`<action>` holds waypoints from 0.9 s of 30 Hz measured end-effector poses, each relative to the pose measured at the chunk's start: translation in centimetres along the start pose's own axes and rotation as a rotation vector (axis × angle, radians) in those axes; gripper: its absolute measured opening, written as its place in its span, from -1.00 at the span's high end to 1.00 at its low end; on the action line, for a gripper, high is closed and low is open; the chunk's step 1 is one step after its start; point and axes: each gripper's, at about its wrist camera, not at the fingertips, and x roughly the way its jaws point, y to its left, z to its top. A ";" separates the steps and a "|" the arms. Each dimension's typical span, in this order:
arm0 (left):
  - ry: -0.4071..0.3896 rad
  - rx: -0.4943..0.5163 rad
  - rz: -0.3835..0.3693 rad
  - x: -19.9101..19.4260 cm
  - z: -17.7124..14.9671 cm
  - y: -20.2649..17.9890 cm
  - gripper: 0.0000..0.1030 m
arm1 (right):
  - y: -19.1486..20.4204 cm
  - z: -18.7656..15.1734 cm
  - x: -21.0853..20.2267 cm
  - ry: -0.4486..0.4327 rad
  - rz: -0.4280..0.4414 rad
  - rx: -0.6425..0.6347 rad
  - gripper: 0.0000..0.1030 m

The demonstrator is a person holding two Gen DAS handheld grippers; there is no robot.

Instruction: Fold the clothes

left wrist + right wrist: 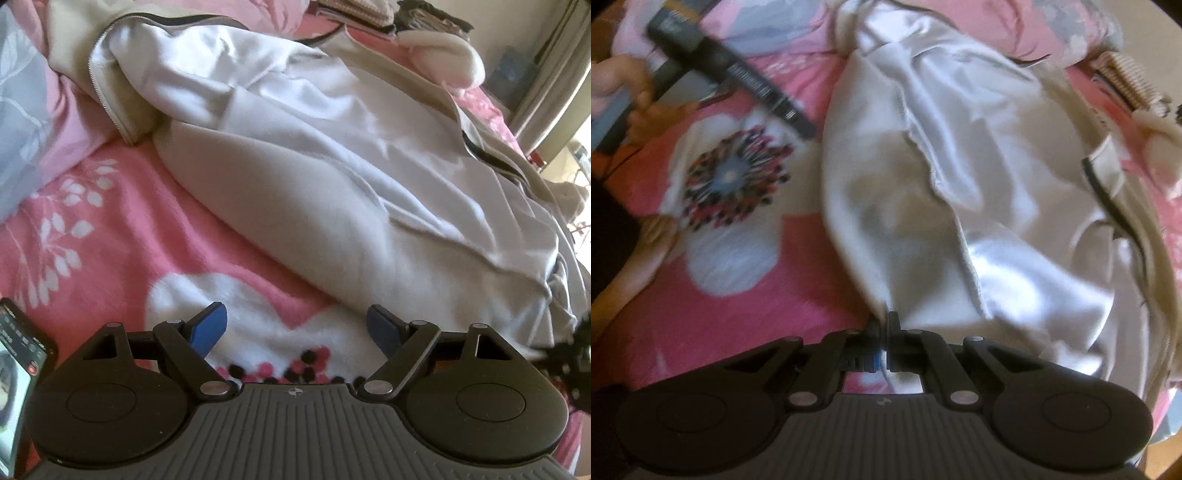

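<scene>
- Here, a pale grey-white jacket (332, 166) lies spread and rumpled on a bed under a pink blanket (92, 236) printed with large white flowers.
- The jacket is turned so its shiny white lining (1015, 273) faces up over much of its middle; a zip (101, 88) runs down the beige edge towards the far left of the bed.
- The left gripper (297, 326) hangs over the blanket near the bed's near edge, just short of the jacket's hem, blue pads (210, 325) spread wide with nothing between them.
- Below it shows a white flower with dark and pink dots at its centre.
- The right gripper (886, 325) has its jaws clamped together on a fold of the jacket's near edge, the cloth bunching to a point where it enters the fingers.
- In the right wrist view, the left tool's dark body (731, 74) reaches across the upper left of the bed, held by a hand (624, 92), blurred.
- A phone (18, 369) with a lit screen sits at the left margin of the left wrist view, mounted by the gripper body as far as can be told.
- At the bed's far right corner lie a fluffy white thing (443, 55) and a stack of folded cloth (354, 14), too blurred to name more closely.
</scene>
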 end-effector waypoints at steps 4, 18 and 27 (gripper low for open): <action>-0.030 0.016 0.010 -0.5 0.5 0.0 -0.63 | 0.9 -1.3 -0.1 0.042 0.092 -0.010 0.98; -0.217 0.302 -0.062 3.3 5.8 -7.2 -0.80 | -3.8 0.3 -3.8 -0.144 0.239 0.281 0.82; -0.288 0.475 -0.035 11.3 3.8 -10.0 -1.00 | -5.1 -0.6 -0.5 -0.104 0.207 0.438 0.81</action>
